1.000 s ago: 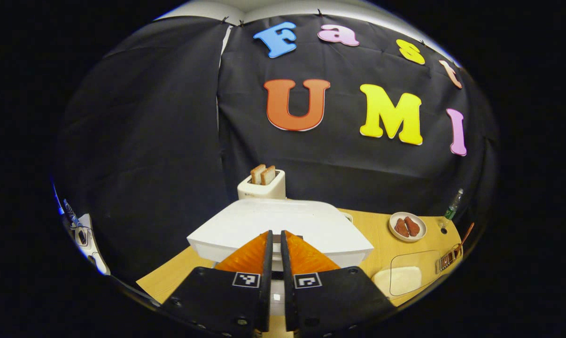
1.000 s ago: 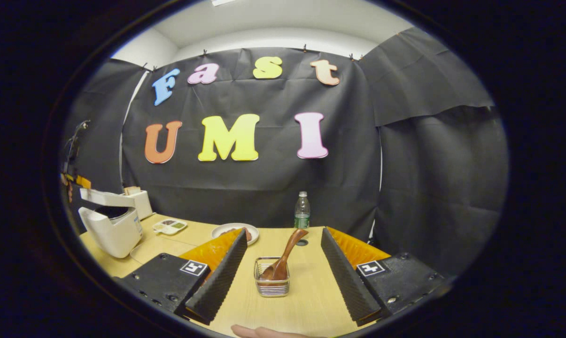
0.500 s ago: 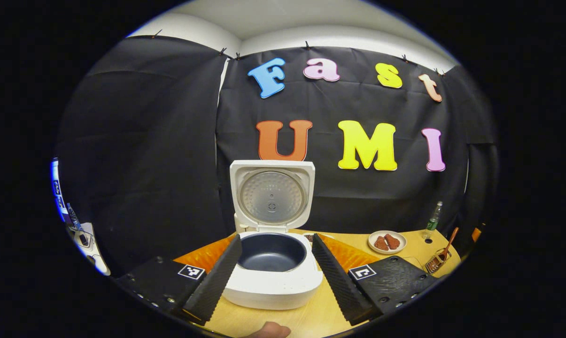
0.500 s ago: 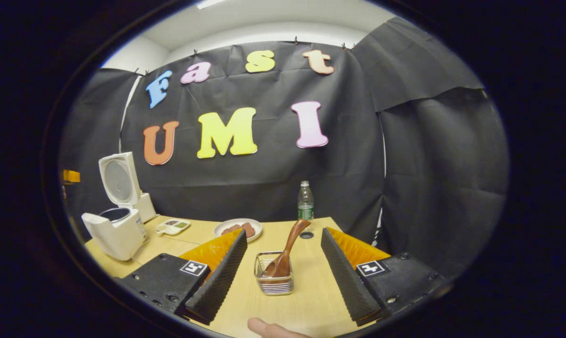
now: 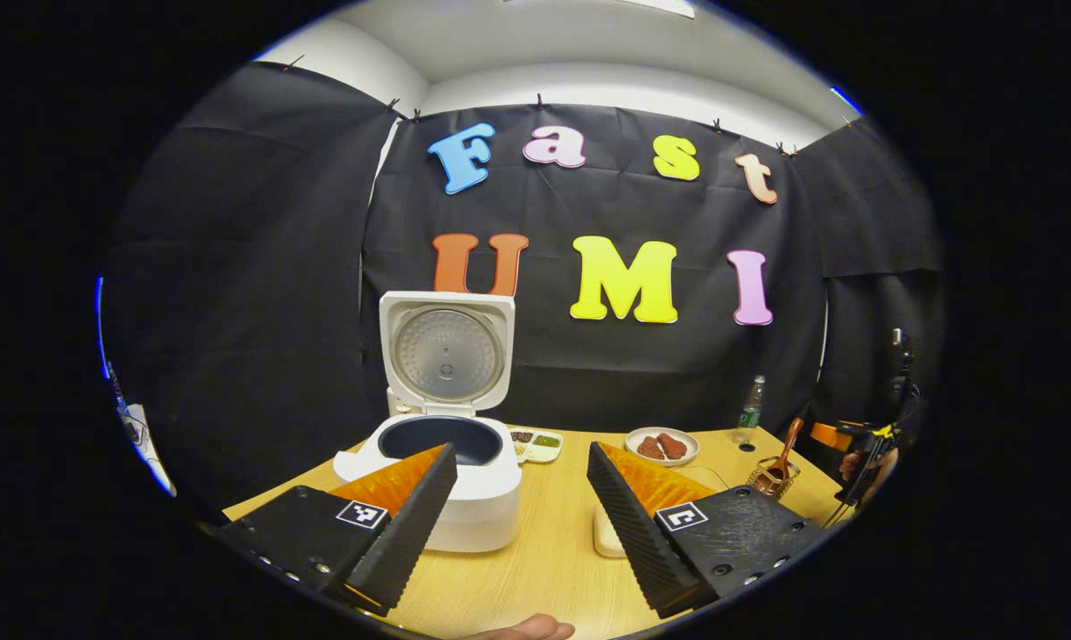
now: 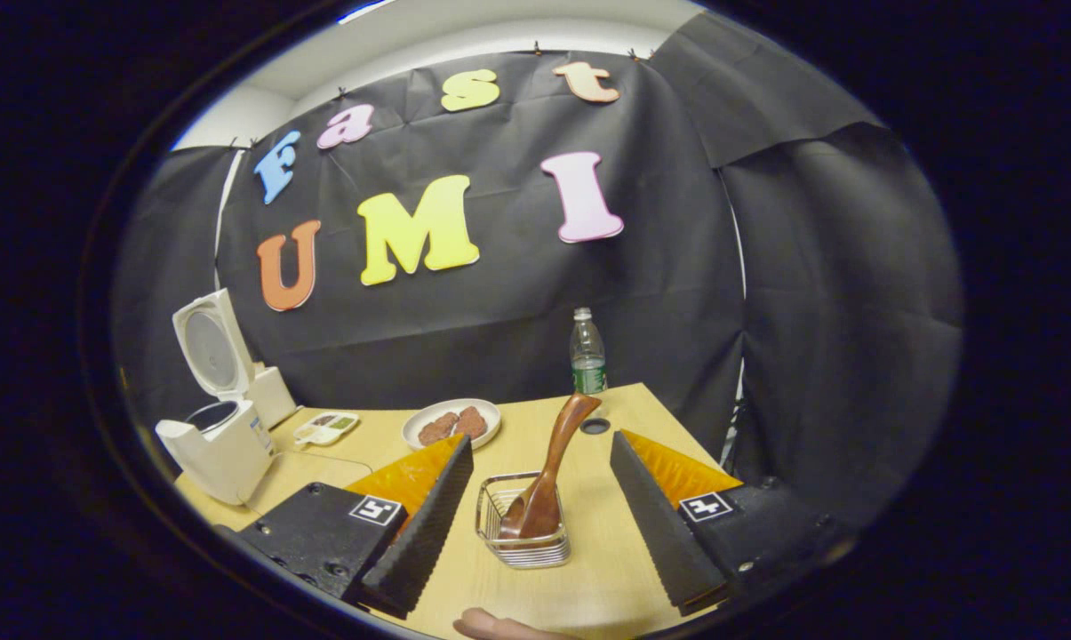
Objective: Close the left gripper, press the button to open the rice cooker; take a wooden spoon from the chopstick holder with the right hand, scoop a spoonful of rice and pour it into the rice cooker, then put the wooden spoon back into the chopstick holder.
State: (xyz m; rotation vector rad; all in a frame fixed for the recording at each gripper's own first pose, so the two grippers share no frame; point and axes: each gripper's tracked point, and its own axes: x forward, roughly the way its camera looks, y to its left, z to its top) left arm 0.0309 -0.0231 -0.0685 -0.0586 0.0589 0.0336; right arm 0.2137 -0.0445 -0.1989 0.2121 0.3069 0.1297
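With the rice cooker (image 6: 219,427) lid already up, the right hand-held gripper (image 6: 535,507), jaws wide and empty, flanks the chopstick holder (image 6: 522,533) on the worktop (image 6: 606,578); it should advance and close squarely on the wooden spoon (image 6: 553,471) handle's leaning upper part.
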